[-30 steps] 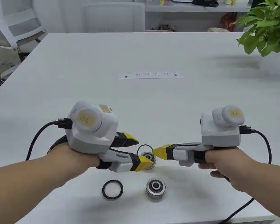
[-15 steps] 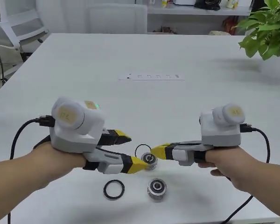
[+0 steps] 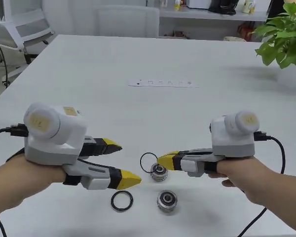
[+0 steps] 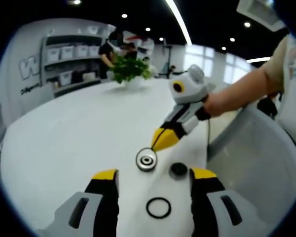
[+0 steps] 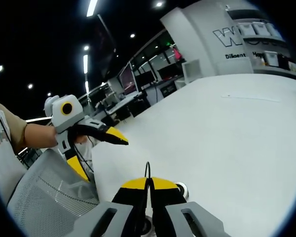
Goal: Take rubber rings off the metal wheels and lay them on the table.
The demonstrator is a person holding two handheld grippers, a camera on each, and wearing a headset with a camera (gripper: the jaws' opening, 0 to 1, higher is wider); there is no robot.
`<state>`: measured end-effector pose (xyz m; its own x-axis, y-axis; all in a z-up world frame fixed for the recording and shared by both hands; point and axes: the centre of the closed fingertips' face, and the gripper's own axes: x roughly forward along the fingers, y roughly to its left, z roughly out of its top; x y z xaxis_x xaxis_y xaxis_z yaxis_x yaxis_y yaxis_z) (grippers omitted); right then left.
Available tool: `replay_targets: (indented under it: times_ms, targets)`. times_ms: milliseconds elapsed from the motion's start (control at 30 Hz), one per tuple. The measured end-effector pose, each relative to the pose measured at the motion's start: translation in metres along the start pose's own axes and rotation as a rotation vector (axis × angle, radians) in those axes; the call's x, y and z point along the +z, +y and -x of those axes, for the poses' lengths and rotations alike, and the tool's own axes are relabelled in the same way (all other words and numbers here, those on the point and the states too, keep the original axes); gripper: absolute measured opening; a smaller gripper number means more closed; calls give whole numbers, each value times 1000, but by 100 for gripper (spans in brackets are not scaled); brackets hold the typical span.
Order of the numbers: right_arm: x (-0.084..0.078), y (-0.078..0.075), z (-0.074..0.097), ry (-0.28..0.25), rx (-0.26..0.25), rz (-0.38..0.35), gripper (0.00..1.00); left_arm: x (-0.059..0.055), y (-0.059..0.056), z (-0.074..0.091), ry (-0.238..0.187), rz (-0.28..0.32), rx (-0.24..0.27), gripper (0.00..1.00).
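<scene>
Near side of the scene: a white surface (image 3: 197, 113) carries the small parts; a power strip (image 3: 163, 83) lies farther off, at the middle.
Left gripper (image 3: 121, 163): on the left, jaws spread wide with nothing between them.
Right gripper (image 3: 162, 160): on the right, jaws pressed together, pinching a thin rubber ring at the tips.
Held ring (image 3: 142, 160): stands upright and loops out to the left of the right gripper's tips, just above the far wheel. I cannot tell whether it touches that wheel.
Far wheel (image 3: 159, 171): on the surface, just under the right gripper's tips.
Near wheel (image 3: 166, 199): a little nearer, apart from both grippers.
Loose ring (image 3: 113, 201): flat on the surface, left of the near wheel and nearer than the left gripper's lower jaw.
</scene>
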<state>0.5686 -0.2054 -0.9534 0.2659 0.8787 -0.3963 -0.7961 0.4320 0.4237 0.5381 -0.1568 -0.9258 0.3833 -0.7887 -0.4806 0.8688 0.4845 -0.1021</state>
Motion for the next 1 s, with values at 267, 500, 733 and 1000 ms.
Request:
replay_targets:
  times_ms: [267, 500, 733, 1000]
  targets:
    - [2, 9, -4, 7, 21, 17, 0, -5, -1, 15, -8, 16, 19, 62]
    - [-1, 22, -10, 35, 57, 38, 0, -10, -6, 24, -2, 13, 18, 65]
    - [-10, 36, -18, 82, 100, 64, 0, -17, -8, 35, 8, 6, 24, 66]
    - [-11, 49, -29, 103, 136, 79, 0, -23, -6, 46, 3, 17, 41, 67]
